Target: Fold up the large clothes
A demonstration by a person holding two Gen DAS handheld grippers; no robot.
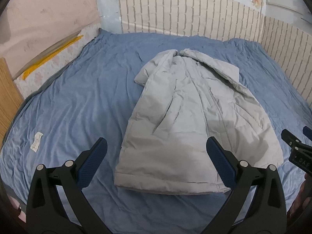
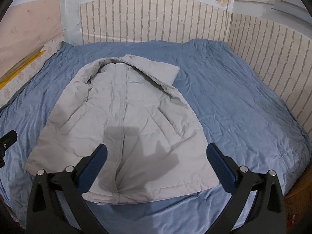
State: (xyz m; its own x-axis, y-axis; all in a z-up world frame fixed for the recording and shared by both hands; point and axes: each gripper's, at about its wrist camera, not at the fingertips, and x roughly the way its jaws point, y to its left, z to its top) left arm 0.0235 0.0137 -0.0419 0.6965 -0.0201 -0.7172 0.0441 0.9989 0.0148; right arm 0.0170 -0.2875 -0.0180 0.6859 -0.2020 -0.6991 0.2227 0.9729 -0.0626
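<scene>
A long light-grey padded coat (image 1: 187, 113) lies flat on the blue bed cover (image 1: 78, 101), collar toward the far wall, hem toward me. Both sleeves are folded in over the body. My left gripper (image 1: 157, 146) hovers open above the hem's left part, holding nothing. In the right wrist view the same coat (image 2: 120, 120) fills the middle-left, and my right gripper (image 2: 157, 150) hangs open above the hem's right part, empty. The right gripper's black body (image 1: 296, 148) shows at the left view's right edge. The left gripper's body (image 2: 7, 142) shows at the right view's left edge.
The blue cover (image 2: 243, 101) spreads wide to the right of the coat. A small white label (image 1: 37, 139) lies on it at the left. A brick-pattern wall panel (image 1: 195, 13) bounds the bed at the back and right. A wooden board (image 1: 9, 89) stands left.
</scene>
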